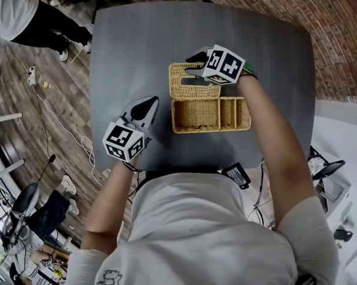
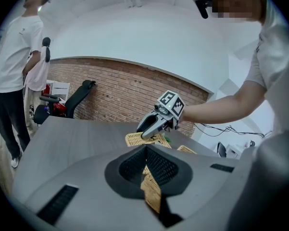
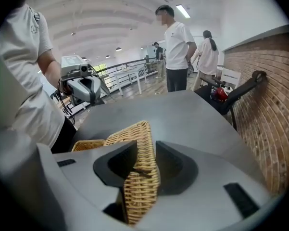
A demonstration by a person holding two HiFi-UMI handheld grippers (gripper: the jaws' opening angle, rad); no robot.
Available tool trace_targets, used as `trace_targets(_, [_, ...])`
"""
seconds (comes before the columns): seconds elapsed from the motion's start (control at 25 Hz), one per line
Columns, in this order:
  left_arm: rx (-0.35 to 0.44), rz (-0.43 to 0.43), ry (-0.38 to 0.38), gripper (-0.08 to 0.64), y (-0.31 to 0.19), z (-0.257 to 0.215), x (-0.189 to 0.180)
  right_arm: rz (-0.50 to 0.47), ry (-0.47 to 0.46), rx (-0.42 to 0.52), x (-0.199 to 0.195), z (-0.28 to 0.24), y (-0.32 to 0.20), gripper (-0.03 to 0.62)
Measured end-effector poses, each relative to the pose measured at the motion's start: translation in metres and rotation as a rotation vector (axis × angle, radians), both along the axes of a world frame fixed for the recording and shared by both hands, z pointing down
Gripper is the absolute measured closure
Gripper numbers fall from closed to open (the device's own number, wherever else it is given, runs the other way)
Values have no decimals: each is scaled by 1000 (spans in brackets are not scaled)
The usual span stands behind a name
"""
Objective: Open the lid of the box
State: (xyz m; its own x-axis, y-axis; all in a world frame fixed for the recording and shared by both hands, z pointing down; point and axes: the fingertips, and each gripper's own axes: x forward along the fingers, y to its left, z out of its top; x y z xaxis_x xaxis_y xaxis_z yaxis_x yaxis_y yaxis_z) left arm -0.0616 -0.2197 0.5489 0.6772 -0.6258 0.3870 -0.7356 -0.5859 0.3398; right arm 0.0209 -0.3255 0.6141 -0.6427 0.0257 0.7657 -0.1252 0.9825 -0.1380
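A wicker box [image 1: 211, 115] stands in the middle of the grey table [image 1: 130, 46], its divided inside showing. Its wicker lid [image 1: 190, 83] is swung back behind it. My right gripper [image 1: 194, 70] is over the lid's far edge. In the right gripper view the lid's rim [image 3: 140, 177] stands between the jaws, and a thin gap shows beside one pad, so the right gripper [image 3: 146, 146] is open around it. My left gripper [image 1: 148, 104] hovers left of the box, apart from it and shut [image 2: 146, 150]. Beyond it I see the right gripper [image 2: 151, 126] on the lid [image 2: 137, 138].
A black device [image 1: 236, 174] lies at the table's near edge. A brick wall [image 1: 321, 22] runs along the right, and cables [image 1: 59, 123] trail over the wooden floor at the left. People [image 3: 175, 52] stand beyond the table, next to a black chair [image 3: 240, 93].
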Motion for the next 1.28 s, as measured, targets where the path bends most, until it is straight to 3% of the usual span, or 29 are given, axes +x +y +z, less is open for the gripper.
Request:
trace_targets(0.24, [0,0,-14,549,6,1,6,-18,-11,6,5,1,1,467])
trace_targets(0.56, [26,5,-19,549,10,-8,0,20,22,103,10,-10,2,434])
trace_targets(0.84, [64,42,-19,549,28,-31,-9,148,-5,173,16,-44,30,426])
trace_targets(1.04, [111,90,-18,549,44,-50,-23,292,-28,232,14,-72,60,430])
trace_targets(1.28, [154,130,1,549,78,-70,-38,434,-166,316,-2,-107,116,448])
